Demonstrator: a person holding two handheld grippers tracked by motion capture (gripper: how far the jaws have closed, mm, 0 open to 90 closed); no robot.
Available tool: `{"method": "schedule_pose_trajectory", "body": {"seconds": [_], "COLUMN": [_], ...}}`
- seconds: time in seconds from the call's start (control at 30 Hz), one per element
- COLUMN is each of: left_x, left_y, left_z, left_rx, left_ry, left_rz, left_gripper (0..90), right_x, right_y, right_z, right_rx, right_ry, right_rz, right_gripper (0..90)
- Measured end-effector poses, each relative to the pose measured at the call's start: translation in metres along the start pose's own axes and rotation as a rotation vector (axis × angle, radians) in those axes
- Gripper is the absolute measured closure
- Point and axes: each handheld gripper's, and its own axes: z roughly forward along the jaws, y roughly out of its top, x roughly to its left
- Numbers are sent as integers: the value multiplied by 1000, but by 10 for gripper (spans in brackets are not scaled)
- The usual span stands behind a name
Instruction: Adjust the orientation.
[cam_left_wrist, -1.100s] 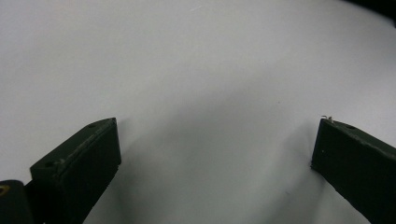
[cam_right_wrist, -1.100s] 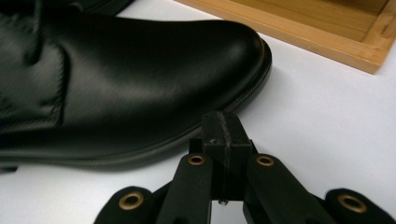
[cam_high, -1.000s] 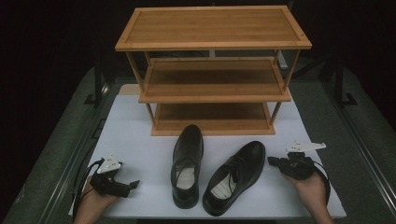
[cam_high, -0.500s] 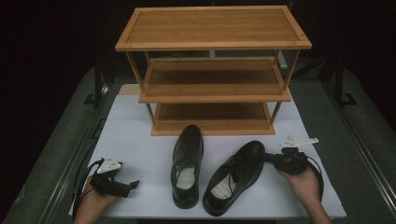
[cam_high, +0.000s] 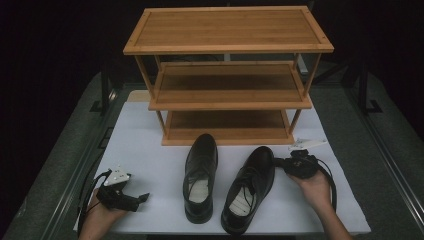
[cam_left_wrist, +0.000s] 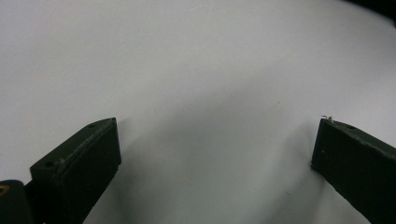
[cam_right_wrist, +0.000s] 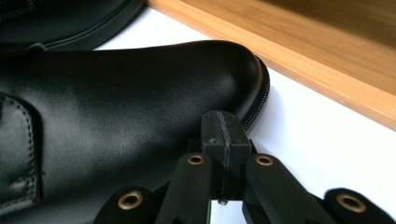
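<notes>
A three-tier wooden shoe rack (cam_high: 227, 75) stands on the white table mat (cam_high: 150, 150), left shoe (cam_high: 201, 175) before it.

A white table sheet (cam_high: 150, 150) lies under the tongs. Beyond them stands a three-tier wooden rack (cam_high: 227, 75). Darkness surrounds everything.

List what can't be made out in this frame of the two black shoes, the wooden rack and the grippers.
- Right gripper view: whether the shut right gripper touches the right black leather shoe is unclear; its own jaws cover the meeting point.
- High view: the three-tier wooden shoe rack has its bottom shelf shadowed by the tier above.
- High view: the left black leather shoe has insole print too small to read.
- Left gripper view: the open left gripper has both jaws cut off by the bottom edge.
</notes>
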Motion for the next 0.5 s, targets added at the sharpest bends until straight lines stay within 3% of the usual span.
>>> {"method": "schedule_pose_trajectory", "body": {"seconds": [0.5], "left_x": [0], "left_y": [0], "left_z": [0], "left_rx": [1], "left_ry": [0], "left_rz": [0], "left_gripper": [6], "right_x": [6], "right_y": [21], "right_z": [27], "right_rx": [-5], "right_ry": [18], "right_rz": [-15], "right_gripper": [898]}}
